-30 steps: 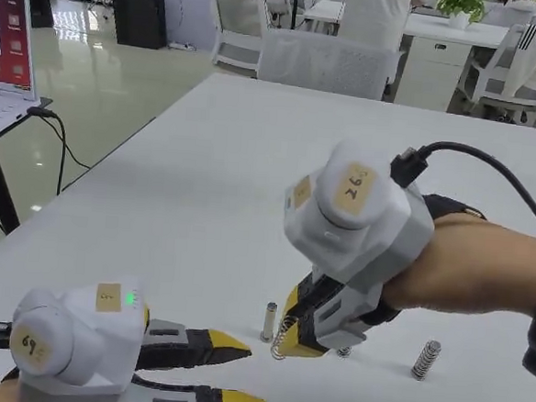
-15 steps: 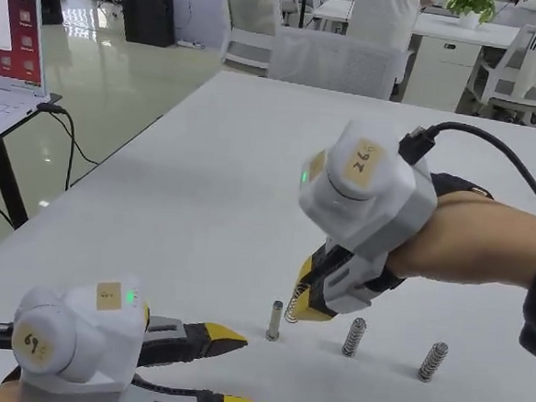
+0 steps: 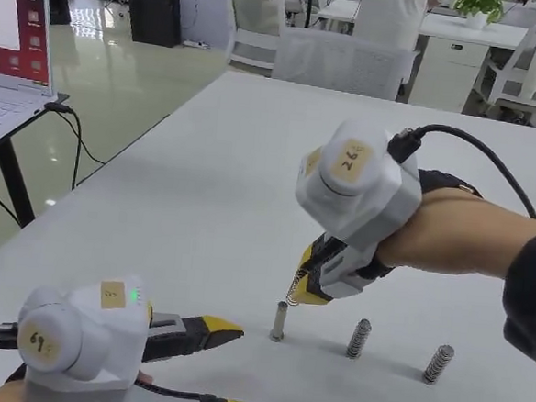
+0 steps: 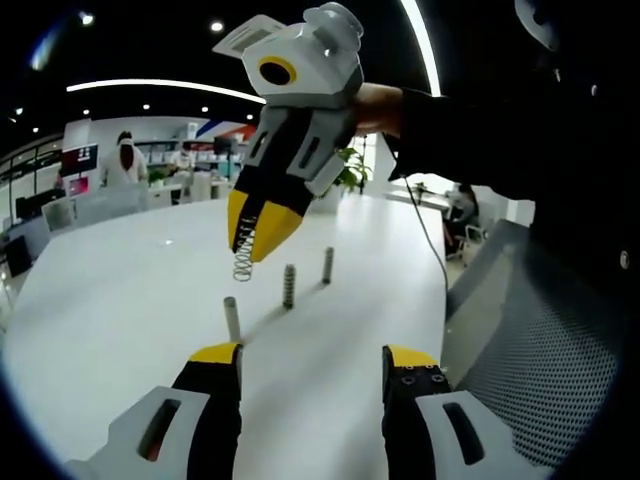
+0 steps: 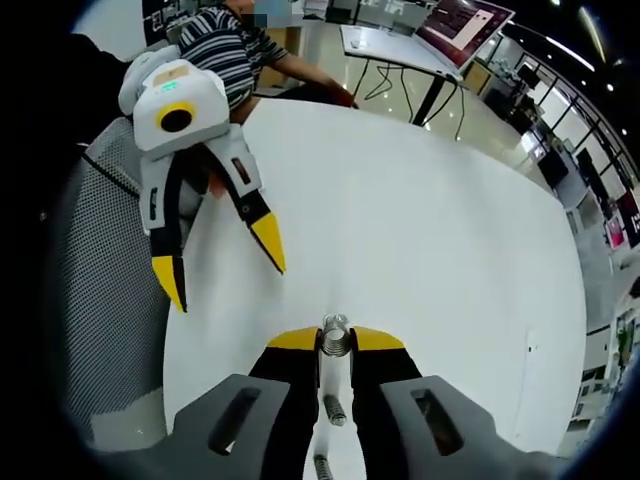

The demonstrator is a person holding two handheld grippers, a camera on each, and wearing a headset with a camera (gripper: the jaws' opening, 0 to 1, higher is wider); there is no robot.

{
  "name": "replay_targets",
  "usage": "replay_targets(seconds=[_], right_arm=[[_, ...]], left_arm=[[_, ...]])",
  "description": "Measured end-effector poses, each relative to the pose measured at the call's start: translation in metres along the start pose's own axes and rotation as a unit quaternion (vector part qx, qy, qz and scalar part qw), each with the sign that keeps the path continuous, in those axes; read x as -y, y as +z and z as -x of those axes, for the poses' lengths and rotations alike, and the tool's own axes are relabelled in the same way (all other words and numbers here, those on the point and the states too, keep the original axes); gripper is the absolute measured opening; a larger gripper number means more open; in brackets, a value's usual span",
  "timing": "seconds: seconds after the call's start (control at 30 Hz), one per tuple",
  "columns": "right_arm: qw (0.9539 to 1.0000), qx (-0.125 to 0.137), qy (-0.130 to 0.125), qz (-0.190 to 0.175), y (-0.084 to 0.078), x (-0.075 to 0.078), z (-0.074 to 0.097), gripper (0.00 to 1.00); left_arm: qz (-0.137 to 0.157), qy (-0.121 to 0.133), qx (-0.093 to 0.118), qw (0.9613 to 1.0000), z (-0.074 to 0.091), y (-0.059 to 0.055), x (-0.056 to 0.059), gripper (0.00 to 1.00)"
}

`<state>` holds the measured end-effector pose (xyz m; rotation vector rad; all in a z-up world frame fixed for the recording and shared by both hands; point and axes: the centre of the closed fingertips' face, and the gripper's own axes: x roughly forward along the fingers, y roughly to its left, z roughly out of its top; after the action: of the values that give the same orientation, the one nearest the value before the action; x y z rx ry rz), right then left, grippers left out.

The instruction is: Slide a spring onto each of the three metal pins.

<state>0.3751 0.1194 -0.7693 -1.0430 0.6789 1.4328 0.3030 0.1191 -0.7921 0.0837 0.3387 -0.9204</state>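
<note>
Left gripper low on the near side of white table, jaws spread wide, empty. Bare pin upright just beyond it. Right gripper pinches spring just above the pin top, not touching. Further rt: second pin and third pin, each w/ a spring already on.

We mark the free room: bare tabletop lies open beyond the pin row. Obstacles: the right gripper, clamped on a spring, hangs just over the bare pin; the left gripper, jaws apart, sits near its left; the spring-clad middle pin and end pin line its right, with gaps between.
</note>
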Motion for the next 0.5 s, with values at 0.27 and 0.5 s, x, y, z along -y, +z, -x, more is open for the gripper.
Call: replay_targets(seconds=[0.27, 0.5], right_arm=[[1.0000, -0.003, 0.007, -0.005, -0.002, 0.004, -0.011, 0.08], [0.9999, -0.004, 0.010, -0.008, -0.002, 0.005, -0.014, 0.08]], left_arm=[[0.001, 0.003, -0.003, 1.0000, 0.000, -0.002, -0.001, 0.56], [0.001, 0.003, -0.004, 1.0000, 0.000, -0.002, 0.000, 0.56]])
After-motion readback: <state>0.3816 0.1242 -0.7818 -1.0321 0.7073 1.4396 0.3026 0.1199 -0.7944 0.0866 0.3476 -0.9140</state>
